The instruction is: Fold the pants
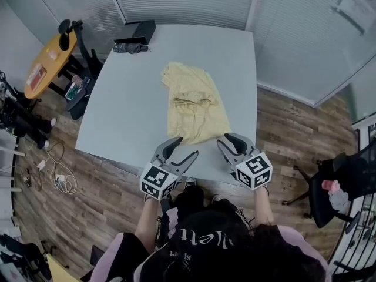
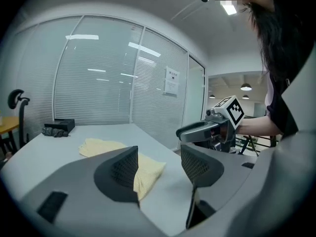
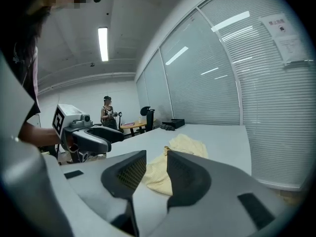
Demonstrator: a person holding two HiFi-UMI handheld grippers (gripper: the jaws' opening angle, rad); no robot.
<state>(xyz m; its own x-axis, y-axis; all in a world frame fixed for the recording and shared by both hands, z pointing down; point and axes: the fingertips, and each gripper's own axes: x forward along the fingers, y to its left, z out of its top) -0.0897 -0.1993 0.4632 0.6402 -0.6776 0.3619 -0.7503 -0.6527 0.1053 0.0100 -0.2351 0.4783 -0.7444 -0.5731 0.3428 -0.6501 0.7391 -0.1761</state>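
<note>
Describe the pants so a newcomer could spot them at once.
Start at the big pale grey table. Along its middle, running toward the near edge, lie the pants: a rumpled pale yellow cloth. The only other things on it, a black box and a dark bundle, sit at the far left corner.

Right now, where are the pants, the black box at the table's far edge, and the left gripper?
pants [image 1: 194, 107], head view, middle of the crumpled yellow fabric.
black box [image 1: 141, 29], head view, its top face.
left gripper [image 1: 185, 147], head view, midway between its open fingertips.
</note>
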